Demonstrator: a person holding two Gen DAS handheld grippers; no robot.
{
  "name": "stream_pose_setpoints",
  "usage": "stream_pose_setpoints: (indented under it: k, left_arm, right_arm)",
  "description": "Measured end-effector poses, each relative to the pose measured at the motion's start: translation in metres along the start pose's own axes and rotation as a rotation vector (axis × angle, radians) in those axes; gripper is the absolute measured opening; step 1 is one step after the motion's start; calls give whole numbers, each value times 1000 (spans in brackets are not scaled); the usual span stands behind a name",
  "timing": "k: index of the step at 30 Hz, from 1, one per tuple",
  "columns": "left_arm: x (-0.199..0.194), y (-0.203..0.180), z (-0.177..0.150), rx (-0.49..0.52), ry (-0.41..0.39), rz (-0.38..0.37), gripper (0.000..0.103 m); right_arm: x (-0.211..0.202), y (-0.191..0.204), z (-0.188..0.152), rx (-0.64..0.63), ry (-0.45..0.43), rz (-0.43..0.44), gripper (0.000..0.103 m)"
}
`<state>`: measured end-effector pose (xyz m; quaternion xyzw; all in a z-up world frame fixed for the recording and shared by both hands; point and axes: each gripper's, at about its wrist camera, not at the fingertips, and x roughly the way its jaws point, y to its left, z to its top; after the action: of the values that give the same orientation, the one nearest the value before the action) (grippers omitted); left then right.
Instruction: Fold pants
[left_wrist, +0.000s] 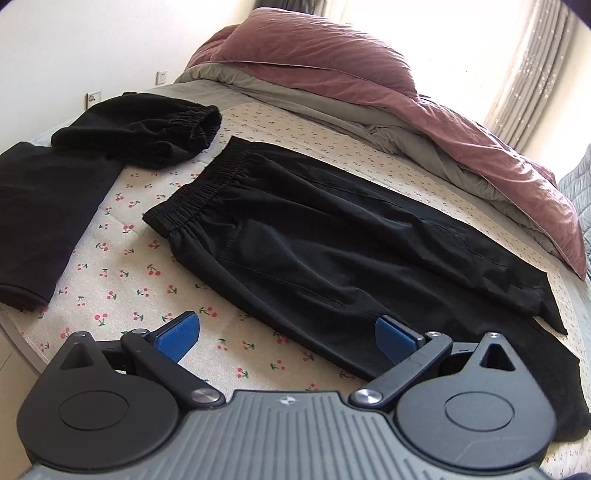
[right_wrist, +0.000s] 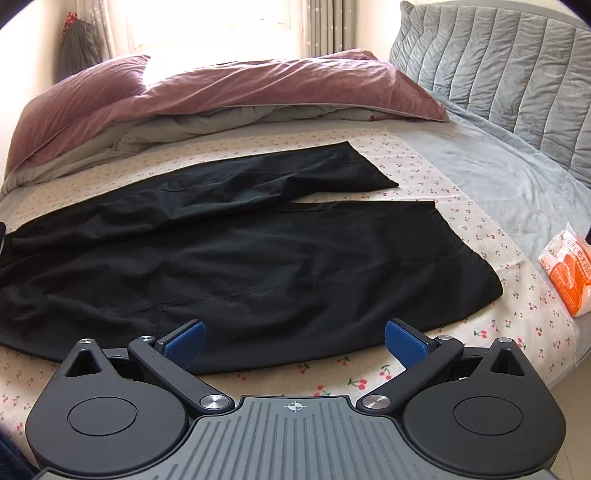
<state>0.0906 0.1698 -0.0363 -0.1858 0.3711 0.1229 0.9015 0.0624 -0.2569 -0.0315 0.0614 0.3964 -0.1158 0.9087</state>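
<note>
Black pants (left_wrist: 332, 243) lie spread flat on the cherry-print sheet (left_wrist: 122, 280), elastic waistband (left_wrist: 199, 192) to the left, legs running right. In the right wrist view the two legs (right_wrist: 258, 251) lie side by side, their cuffs (right_wrist: 373, 173) at the right. My left gripper (left_wrist: 286, 332) is open and empty, hovering at the near edge of the pants by the hip. My right gripper (right_wrist: 295, 343) is open and empty, over the near edge of the lower leg.
Another black garment (left_wrist: 140, 125) lies crumpled at the upper left, with a dark piece (left_wrist: 40, 221) beside it. A pink and grey duvet (right_wrist: 221, 96) is bunched along the far side. A grey quilted headboard (right_wrist: 498, 66) stands right. An orange packet (right_wrist: 565, 277) lies near the right edge.
</note>
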Motion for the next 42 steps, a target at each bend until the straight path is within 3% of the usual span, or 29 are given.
stream_pose_setpoints:
  k: [7, 9, 11, 16, 19, 21, 25, 27, 28, 30, 40, 41, 42]
  left_arm:
    - [36, 76, 30, -165, 56, 98, 93]
    - [44, 88, 37, -184, 70, 104, 93]
    - [55, 99, 45, -207, 103, 84, 93]
    - [84, 108, 54, -162, 145, 103, 93]
    - [104, 111, 54, -186, 185, 78, 93]
    - [115, 110, 53, -203, 180, 61, 93]
    - [126, 99, 55, -188, 135, 83, 91]
    - [124, 94, 57, -192, 104, 74, 78]
    - [123, 92, 58, -192, 95, 55, 64]
    - [123, 91, 59, -203, 107, 32, 53]
    - [128, 98, 61, -295, 72, 39, 49]
    - [130, 96, 61, -298, 65, 49, 44]
    - [132, 94, 62, -295, 60, 64, 35]
  right_arm:
    - [43, -99, 11, 245, 64, -105, 103]
    - [58, -128, 14, 374, 137, -26, 103]
    - [67, -148, 15, 454, 139, 38, 103]
    - [95, -191, 17, 545, 176, -65, 102]
    - [118, -206, 11, 582, 225, -113, 99]
    - [128, -216, 3, 659, 262, -34, 83]
    - [137, -220, 2, 680, 245, -22, 80]
    - [142, -219, 5, 659, 239, -41, 71]
    - [144, -218, 7, 649, 227, -57, 65]
    - [146, -218, 9, 640, 215, -96, 34]
    - [152, -221, 10, 662, 153, -76, 27]
    - [153, -220, 10, 657, 148, -75, 18]
    - [155, -221, 10, 661, 139, -48, 1]
